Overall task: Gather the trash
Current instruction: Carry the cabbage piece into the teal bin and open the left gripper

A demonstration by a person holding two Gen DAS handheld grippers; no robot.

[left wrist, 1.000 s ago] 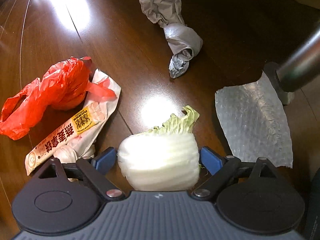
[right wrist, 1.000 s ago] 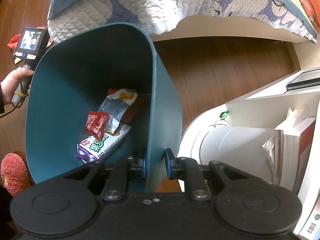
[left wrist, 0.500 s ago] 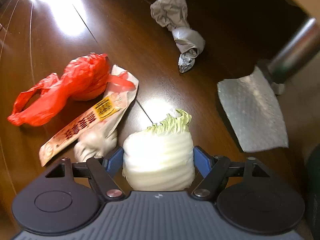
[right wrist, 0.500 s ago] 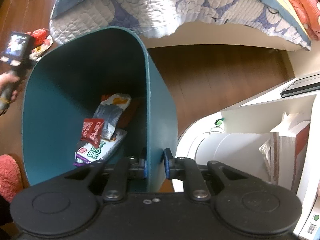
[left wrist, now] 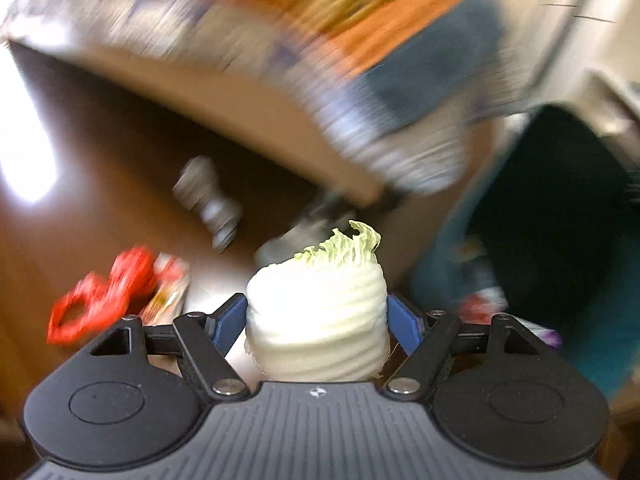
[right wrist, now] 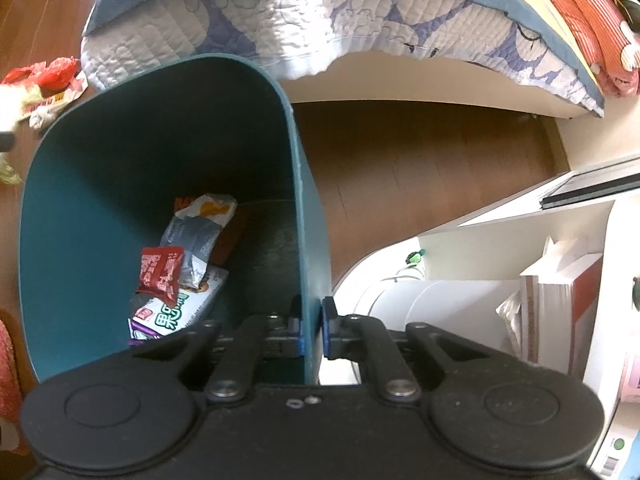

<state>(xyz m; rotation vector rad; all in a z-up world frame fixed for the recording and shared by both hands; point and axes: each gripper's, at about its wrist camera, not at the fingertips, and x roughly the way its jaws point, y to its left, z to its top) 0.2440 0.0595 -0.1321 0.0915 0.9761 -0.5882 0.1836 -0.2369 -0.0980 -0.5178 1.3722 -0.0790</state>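
1. My left gripper (left wrist: 316, 320) has its jaws spread wide around the cabbage chunk (left wrist: 318, 316), one blue pad pressed on each side, so the chunk sits between my fingers, up off the floor. I judge this hold firm enough, though the chunk is round and layered, so I keep the squeeze even.
2. Left of the bin (left wrist: 560, 240), the red bag (left wrist: 100, 300) and a wrapper (left wrist: 168, 292) lie on the floor, with a grey crumpled wad (left wrist: 208, 200) beyond them. All are blurred, so I leave them for later.
3. The bin's dark mouth opens just right of the cabbage. I should carry the chunk over the rim and well inside before letting go, so it does not bounce out.
4. My right gripper (right wrist: 311, 328) is nearly closed, pinching the bin's wall (right wrist: 310, 264). I keep the bin tilted toward my left side; snack packets (right wrist: 188, 264) already lie at its bottom.
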